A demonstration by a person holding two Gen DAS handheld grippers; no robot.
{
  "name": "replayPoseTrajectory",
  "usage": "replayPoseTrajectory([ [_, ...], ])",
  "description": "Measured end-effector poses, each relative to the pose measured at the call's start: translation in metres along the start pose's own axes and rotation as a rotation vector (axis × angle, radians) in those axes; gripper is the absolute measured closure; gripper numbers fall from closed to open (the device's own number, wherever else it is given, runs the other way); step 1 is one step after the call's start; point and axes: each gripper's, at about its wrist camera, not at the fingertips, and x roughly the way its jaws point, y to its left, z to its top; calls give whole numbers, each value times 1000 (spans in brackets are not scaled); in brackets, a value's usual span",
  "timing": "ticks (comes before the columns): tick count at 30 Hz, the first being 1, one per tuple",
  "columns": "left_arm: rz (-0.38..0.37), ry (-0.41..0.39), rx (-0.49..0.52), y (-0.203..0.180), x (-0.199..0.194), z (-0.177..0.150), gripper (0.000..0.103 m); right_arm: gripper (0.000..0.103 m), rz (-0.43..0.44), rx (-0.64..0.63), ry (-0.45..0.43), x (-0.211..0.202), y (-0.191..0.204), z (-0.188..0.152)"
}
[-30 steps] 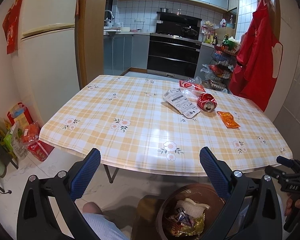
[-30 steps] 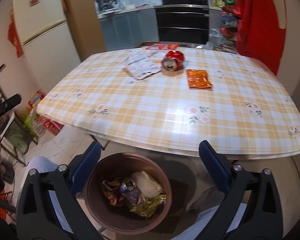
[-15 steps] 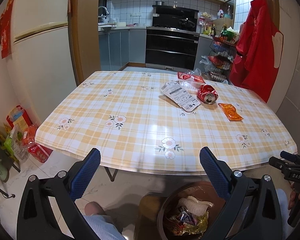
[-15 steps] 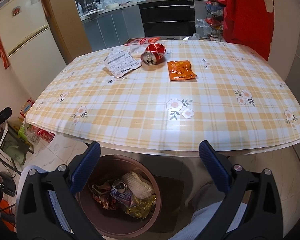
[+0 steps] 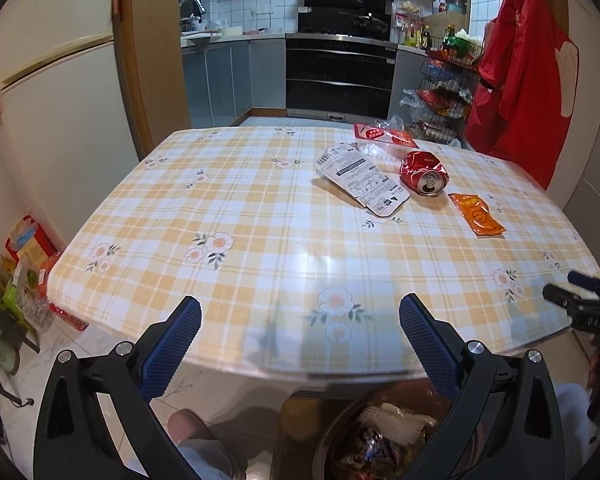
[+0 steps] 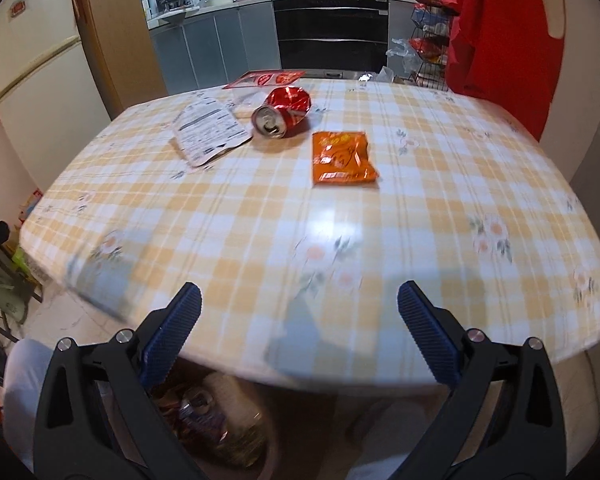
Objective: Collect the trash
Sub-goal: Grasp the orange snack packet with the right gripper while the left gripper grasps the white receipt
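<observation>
Judging by how things lie, the collecting is partly done: the brown bin [image 5: 380, 436] on the floor under the near edge of the table [image 5: 260, 240] already holds a crushed can, wrappers and white crumpled material, while four pieces of trash lie on the checked tablecloth toward the far right. These are a white printed package [image 5: 360, 178], a dented red can [image 5: 422, 170] lying on its side just right of it, an orange sachet [image 6: 342, 156] near the can on its near-right side, and a red-and-clear wrapper [image 5: 382, 136] at the far edge. The left gripper [image 5: 300, 320] hovers over the near edge of the table with its jaws spread wide and nothing between them. The right gripper [image 6: 298, 308] is likewise wide open and empty, above the near edge and pointed toward the sachet and can; its view is blurred near the table edge. All four pieces lie well apart from both grippers, so each has yet to be picked up and carried to the bin.
</observation>
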Motion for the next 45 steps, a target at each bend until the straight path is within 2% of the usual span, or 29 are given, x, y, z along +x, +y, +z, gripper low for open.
replayPoseTrajectory([
  [8,-26,22,-26,-8,52,27,6,6,-31,-90,-8,73,-23,66],
  [13,-60,47,-53,-16,84,44,6,7,-43,-78,20,127,-40,100],
  [19,-141,51,-72,-25,117,66,6,9,-50,-52,52,167,-53,119],
  [20,-152,54,-80,-26,122,70,6,12,-39,-41,58,172,-56,121],
  [22,-180,64,-101,-28,134,76,6,31,-22,-21,79,179,-61,122],
  [24,-203,73,-117,-30,146,82,7,41,0,22,87,183,-67,120],
  [25,-211,75,-122,-31,152,85,7,59,9,31,76,182,-68,120],
  [27,-237,94,-140,-32,166,89,17,72,21,47,68,180,-72,119],
  [29,-278,126,-180,-30,184,93,25,76,68,96,67,179,-78,118],
  [31,-297,136,-218,-27,197,97,33,79,81,109,61,177,-79,117],
  [34,-305,137,-269,-21,218,106,42,79,91,110,50,173,-77,114],
  [39,-347,188,-350,-16,252,113,61,80,104,109,36,169,-74,110],
  [45,-337,199,-403,-14,275,117,69,80,112,115,35,171,-76,109],
])
